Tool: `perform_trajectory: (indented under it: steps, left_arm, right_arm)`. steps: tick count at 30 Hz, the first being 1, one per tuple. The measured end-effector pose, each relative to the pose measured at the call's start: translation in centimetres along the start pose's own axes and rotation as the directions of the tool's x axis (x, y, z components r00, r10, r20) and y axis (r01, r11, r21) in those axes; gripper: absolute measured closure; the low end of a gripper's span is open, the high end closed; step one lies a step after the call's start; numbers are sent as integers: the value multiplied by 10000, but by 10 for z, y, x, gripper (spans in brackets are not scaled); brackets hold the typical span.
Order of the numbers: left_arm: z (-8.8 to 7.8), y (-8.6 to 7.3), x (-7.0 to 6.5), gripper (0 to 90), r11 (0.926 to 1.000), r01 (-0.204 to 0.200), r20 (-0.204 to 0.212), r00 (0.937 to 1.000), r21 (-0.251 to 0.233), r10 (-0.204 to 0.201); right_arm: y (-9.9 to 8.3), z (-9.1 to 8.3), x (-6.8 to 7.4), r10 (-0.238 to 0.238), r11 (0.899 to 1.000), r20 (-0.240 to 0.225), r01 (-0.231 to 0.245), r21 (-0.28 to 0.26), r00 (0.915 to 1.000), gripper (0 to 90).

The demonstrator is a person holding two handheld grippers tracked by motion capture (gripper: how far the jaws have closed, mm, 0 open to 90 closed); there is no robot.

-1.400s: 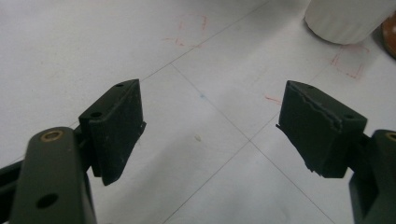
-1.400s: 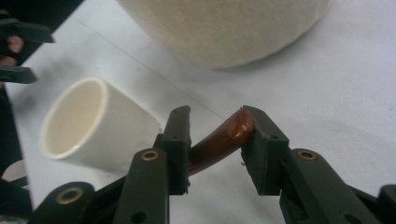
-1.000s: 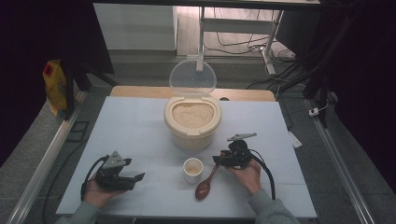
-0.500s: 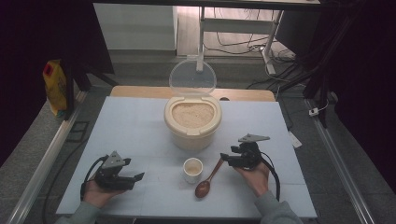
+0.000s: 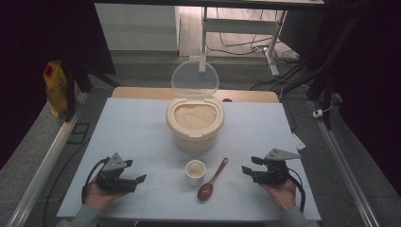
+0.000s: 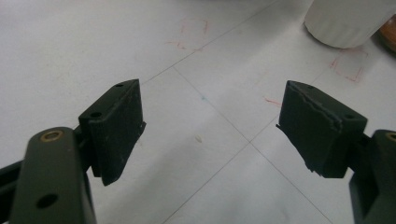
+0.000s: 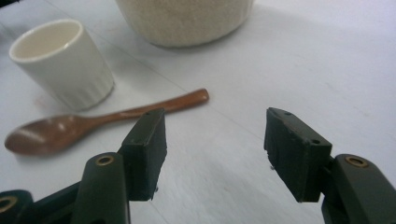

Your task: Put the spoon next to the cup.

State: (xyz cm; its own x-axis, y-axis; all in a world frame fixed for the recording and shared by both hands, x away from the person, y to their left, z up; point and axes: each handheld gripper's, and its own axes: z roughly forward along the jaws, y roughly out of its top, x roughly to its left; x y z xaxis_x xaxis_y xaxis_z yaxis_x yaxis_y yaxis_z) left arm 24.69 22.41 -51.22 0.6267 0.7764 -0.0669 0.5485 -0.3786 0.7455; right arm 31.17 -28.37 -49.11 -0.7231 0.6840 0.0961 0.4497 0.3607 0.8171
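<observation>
A wooden spoon (image 5: pixel 213 179) lies on the white table, its bowl toward the near edge, just right of a small white cup (image 5: pixel 195 171). Behind them stands a round tub of rice (image 5: pixel 195 123) with its clear lid (image 5: pixel 195 80) tipped up. My right gripper (image 5: pixel 248 170) is to the right of the spoon and apart from it; its jaws have just been opening and hold nothing. In the right gripper view the open right gripper (image 7: pixel 215 140) faces the spoon (image 7: pixel 93 123) and cup (image 7: pixel 60 60). My left gripper (image 5: pixel 139 179) rests open at the near left, and in the left gripper view the left gripper (image 6: pixel 210 126) has bare table between its jaws.
A yellow pack (image 5: pixel 56 87) stands off the table's left side. Metal rails (image 5: pixel 42 165) run along both sides of the table. Cables and a frame lie on the floor beyond the far edge. The cup's base (image 6: pixel 345 21) shows at the top right of the left gripper view.
My right gripper has drawn back to the right, away from the spoon's handle, with its jaws wider apart. The spoon stays flat on the table. The left gripper has not moved.
</observation>
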Motion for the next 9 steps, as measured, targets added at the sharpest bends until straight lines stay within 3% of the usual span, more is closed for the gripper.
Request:
perform_trajectory:
  steps: [9]
  left_arm:
    - [-2,0,0,218,9999,-5,-35,10000,-102,5]
  right_arm:
    - [-6,-12,-3,-170,9996,-233,165,-229,9996,395]
